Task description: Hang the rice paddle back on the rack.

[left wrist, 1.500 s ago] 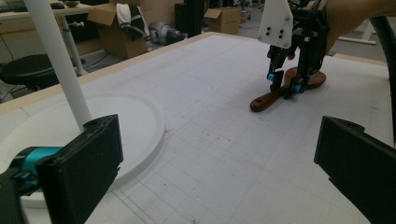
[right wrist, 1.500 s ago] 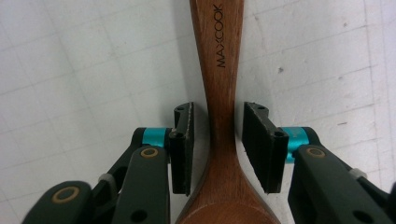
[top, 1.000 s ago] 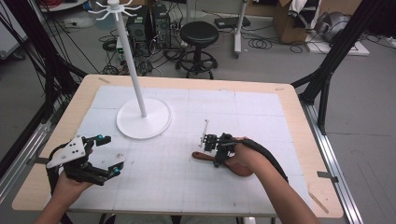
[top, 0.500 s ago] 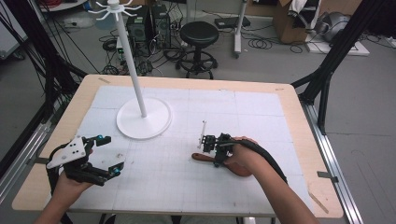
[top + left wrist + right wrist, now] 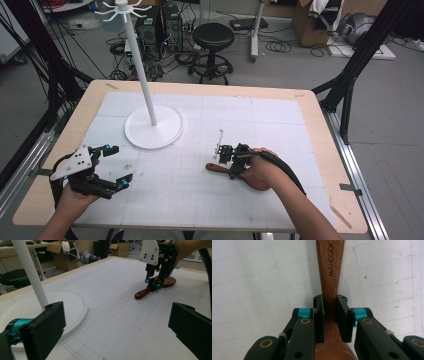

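1. Spoon (image 5: 329,272), wooden, flat on bench (image 5: 200,200) right of centre; neck narrow enough to clamp.
2. Right gripper (image 5: 330,308) clamped on neck, likely for lifting.
3. Left gripper (image 5: 116,167) spread wide, idle near white stand (image 5: 154,131).

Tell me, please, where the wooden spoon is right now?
In the high view, the wooden spoon lies on the mat right of centre, clamped by the right gripper, away from the white stand.
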Motion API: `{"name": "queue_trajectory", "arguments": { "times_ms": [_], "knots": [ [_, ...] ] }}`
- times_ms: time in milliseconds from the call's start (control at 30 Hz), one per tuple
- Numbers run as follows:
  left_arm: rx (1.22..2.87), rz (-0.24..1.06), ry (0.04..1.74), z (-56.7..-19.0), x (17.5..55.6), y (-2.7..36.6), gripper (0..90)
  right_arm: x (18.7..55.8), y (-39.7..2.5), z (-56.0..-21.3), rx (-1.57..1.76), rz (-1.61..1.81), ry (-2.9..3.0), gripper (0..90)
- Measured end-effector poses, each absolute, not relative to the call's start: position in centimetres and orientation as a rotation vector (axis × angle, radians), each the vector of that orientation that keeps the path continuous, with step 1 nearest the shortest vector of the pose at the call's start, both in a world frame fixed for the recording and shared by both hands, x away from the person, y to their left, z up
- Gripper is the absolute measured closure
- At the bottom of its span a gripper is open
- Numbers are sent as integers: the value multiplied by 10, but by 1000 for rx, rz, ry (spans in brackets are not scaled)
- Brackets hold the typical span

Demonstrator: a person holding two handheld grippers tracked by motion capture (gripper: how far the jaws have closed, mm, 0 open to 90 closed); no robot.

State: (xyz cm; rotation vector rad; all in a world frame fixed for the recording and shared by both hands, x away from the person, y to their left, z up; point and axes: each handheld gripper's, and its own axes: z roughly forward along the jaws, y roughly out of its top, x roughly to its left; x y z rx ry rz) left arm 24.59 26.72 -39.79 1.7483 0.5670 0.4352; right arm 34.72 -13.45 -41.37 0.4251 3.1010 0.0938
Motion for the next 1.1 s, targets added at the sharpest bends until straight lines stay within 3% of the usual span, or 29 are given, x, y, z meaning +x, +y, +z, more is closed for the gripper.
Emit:
{"name": "queue_trajectory", "arguments": {
  "times_ms": [1100],
  "knots": [
    [1752,436,575,-399,247,268,18,349,-149,-411,429,253,3101,786]
  ]
}}
